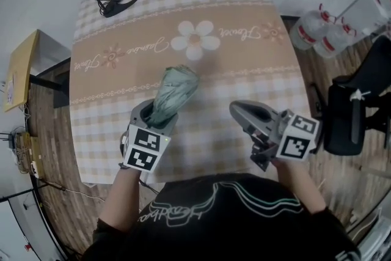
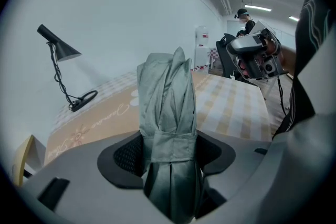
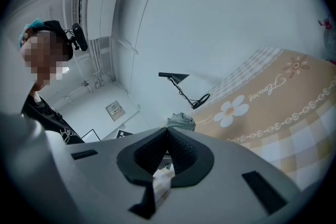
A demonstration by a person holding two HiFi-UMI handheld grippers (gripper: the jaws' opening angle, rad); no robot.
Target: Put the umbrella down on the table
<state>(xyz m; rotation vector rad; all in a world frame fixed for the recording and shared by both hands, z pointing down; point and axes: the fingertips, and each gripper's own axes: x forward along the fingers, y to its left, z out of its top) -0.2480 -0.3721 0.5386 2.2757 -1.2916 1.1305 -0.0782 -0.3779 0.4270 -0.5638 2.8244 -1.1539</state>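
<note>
Left gripper (image 1: pixel 157 114) jaws stand wide, clamped on the one umbrella (image 1: pixel 177 87) at its strap band. Right gripper (image 1: pixel 235 108) jaws are pressed together, empty. Two grippers, one umbrella. Umbrella: folded, grey-green pleated fabric, tilted over the checked bench (image 1: pixel 244 64), near the flower print (image 1: pixel 194 40).
</note>
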